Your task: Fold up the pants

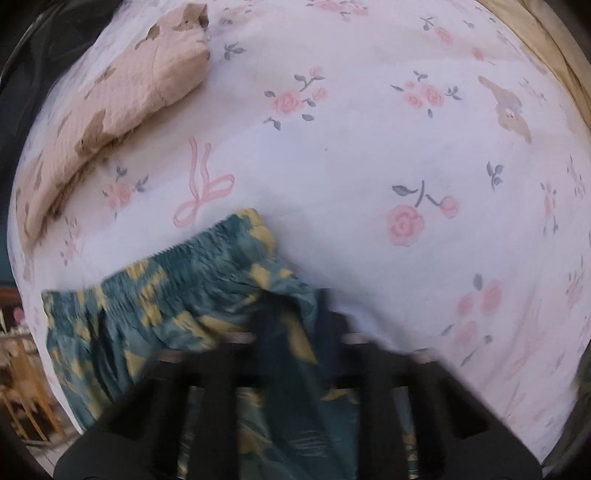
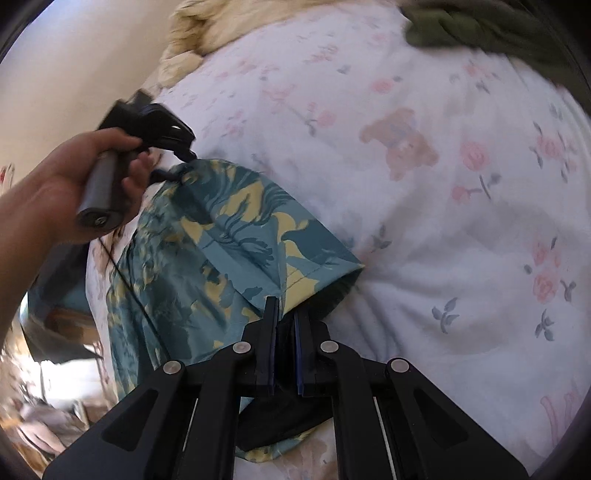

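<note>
A folded beige quilt [image 1: 122,92] lies at the far left of the bed [image 1: 369,147], whose white sheet is printed with pink roses, bows and bears. Near it, the teal-and-yellow pants [image 1: 177,295] rest on the bed with their gathered waistband spread toward the quilt. The left tongs [image 1: 295,325] are blurred but clamp a bunch of that fabric near the waistband; in the right wrist view the person's hand [image 2: 74,184] grips their handle. To the right, the right tongs [image 2: 286,314] are pinched closed on the hem of a pant leg. A dark green cloth [image 2: 480,29] sits at the bed's far right edge.
</note>
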The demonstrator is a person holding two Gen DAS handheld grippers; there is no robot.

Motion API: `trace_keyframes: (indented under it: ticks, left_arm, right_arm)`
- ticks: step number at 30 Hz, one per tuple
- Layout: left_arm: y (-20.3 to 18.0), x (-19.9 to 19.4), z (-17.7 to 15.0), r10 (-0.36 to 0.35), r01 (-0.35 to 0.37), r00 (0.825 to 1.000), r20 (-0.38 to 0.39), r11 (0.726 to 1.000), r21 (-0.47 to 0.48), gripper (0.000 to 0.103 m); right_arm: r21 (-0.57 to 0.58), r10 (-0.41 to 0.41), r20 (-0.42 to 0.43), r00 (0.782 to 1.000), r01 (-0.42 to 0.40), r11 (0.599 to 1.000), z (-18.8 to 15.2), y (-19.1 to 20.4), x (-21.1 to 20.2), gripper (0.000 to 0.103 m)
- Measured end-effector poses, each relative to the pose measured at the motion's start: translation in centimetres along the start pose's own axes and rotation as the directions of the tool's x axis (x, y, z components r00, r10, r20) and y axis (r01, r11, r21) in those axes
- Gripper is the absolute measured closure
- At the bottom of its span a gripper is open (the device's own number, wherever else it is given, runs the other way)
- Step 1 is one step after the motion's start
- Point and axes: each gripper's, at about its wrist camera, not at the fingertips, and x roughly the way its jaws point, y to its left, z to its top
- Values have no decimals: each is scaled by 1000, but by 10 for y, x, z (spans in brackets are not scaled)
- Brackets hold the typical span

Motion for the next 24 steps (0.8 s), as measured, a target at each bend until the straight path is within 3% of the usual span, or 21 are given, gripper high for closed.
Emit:
trace_keyframes:
  ticks: [7,13,15,18,21,24]
  left_arm:
    - [46,-36,-7,-131,131,991,25,991,-8,101]
    - [110,-92,-21,-166,168,983,81,986,-16,101]
    - [134,-105,-22,-171,173,980,105,985,-18,101]
    - [168,-117,-19,-185,189,969,166,982,-6,101]
    - [185,-113,-23,-180,182,966,183,983,8,101]
    - [220,-108,-31,-167,174,967,192,985,-21,101]
  right_arm:
    - [-228,62,57,996,-48,972,-14,44,-23,97]
    - [-426,162,79,984,-114,897,-39,94,-47,97]
    - [-510,202,68,977,-140,849,-54,118,-55,97]
    - [-646,249,46,967,-161,746,-82,157,-61,97]
    - [-740,277,-28,960,-207,640,-113,196,-56,97]
    - [-791,274,-100,957,-243,561,-138,221,-42,97]
